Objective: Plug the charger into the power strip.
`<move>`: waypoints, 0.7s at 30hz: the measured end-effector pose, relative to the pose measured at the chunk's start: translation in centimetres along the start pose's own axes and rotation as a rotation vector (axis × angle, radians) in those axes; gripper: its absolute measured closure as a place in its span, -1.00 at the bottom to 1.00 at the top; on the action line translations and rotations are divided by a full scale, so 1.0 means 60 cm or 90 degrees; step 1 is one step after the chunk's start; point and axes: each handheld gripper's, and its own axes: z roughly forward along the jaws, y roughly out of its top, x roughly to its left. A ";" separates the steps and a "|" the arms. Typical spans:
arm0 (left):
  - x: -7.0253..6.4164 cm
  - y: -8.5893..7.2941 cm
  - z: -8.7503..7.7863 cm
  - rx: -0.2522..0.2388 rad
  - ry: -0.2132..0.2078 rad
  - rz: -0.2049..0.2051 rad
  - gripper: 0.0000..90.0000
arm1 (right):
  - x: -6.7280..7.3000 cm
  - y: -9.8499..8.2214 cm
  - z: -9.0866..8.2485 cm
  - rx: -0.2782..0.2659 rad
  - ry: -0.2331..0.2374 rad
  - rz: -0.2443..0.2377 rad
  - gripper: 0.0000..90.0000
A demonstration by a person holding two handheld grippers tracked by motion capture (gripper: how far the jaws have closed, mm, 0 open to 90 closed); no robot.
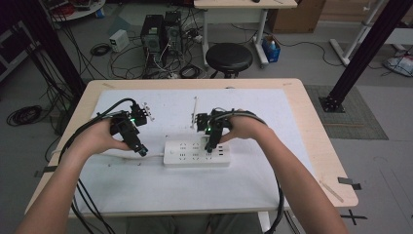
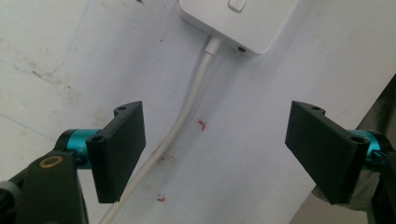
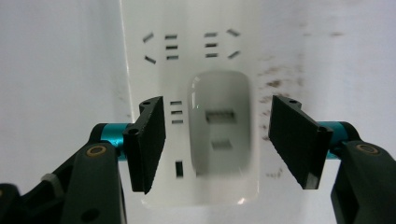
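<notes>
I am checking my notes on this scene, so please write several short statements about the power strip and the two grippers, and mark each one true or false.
1. The left gripper has its jaws open with the power strip's white cable running between them. True.
2. The right gripper is shut on the white charger. False: its jaws stand open, one on each side of the charger, with gaps.
3. The white charger is plugged into the power strip. True, as far as the right gripper view shows: it sits on the strip's face.
4. The power strip lies on the floor. False: it lies on the white sheet covering the table.
5. A black stool stands beyond the table. True.
</notes>
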 end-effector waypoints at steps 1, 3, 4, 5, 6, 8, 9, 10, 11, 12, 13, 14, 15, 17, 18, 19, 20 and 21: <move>0.001 -0.001 -0.001 -0.006 0.002 -0.010 -0.55 | -0.004 -0.011 -0.017 -0.031 -0.008 0.014 -0.30; 0.007 -0.001 -0.009 -0.010 0.010 -0.012 -0.57 | -0.009 -0.040 -0.056 -0.062 -0.020 0.090 -0.40; 0.007 -0.002 -0.012 -0.015 0.014 -0.017 -0.61 | -0.014 -0.061 -0.076 -0.082 -0.028 0.125 -0.47; 0.011 -0.003 -0.017 -0.012 0.019 -0.013 -0.61 | -0.016 -0.075 -0.087 -0.087 -0.034 0.154 -0.52; 0.012 -0.003 -0.020 -0.011 0.024 -0.014 -0.61 | -0.019 -0.096 -0.104 -0.081 -0.050 0.215 -0.52; 0.016 -0.005 -0.027 -0.014 0.034 -0.025 -0.61 | -0.021 -0.127 -0.123 -0.064 -0.072 0.295 -0.52; 0.017 -0.005 -0.031 -0.015 0.037 -0.031 -0.62 | -0.022 -0.146 -0.131 -0.048 -0.080 0.331 -0.52; 0.019 -0.005 -0.035 -0.019 0.041 -0.035 -0.63 | -0.021 -0.162 -0.137 -0.033 -0.090 0.374 -0.53; 0.019 -0.005 -0.039 -0.020 0.047 -0.037 -0.63 | -0.019 -0.178 -0.142 -0.016 -0.108 0.402 -0.53; 0.020 -0.005 -0.043 -0.017 0.052 -0.034 -0.63 | -0.018 -0.194 -0.145 -0.001 -0.121 0.424 -0.53; 0.020 -0.004 -0.047 -0.015 0.058 -0.034 -0.63 | -0.015 -0.208 -0.147 0.017 -0.130 0.451 -0.53; 0.021 -0.002 -0.051 -0.012 0.062 -0.031 -0.63 | -0.013 -0.221 -0.148 0.031 -0.128 0.481 -0.53; 0.022 0.000 -0.054 -0.013 0.067 -0.038 -0.63 | -0.011 -0.234 -0.149 0.041 -0.125 0.499 -0.54; 0.025 0.004 -0.061 -0.013 0.077 -0.042 -0.63 | -0.009 -0.259 -0.150 0.059 -0.111 0.548 -0.55; 0.026 0.006 -0.063 -0.012 0.081 -0.046 -0.63 | -0.009 -0.269 -0.151 0.069 -0.103 0.569 -0.55; 0.027 0.008 -0.066 -0.012 0.083 -0.051 -0.63 | -0.009 -0.275 -0.153 0.075 -0.100 0.581 -0.55; 0.028 0.010 -0.068 -0.012 0.083 -0.053 -0.63 | -0.008 -0.282 -0.155 0.077 -0.100 0.590 -0.55; 0.028 0.011 -0.069 -0.013 0.082 -0.054 -0.63 | -0.006 -0.289 -0.158 0.072 -0.101 0.592 -0.55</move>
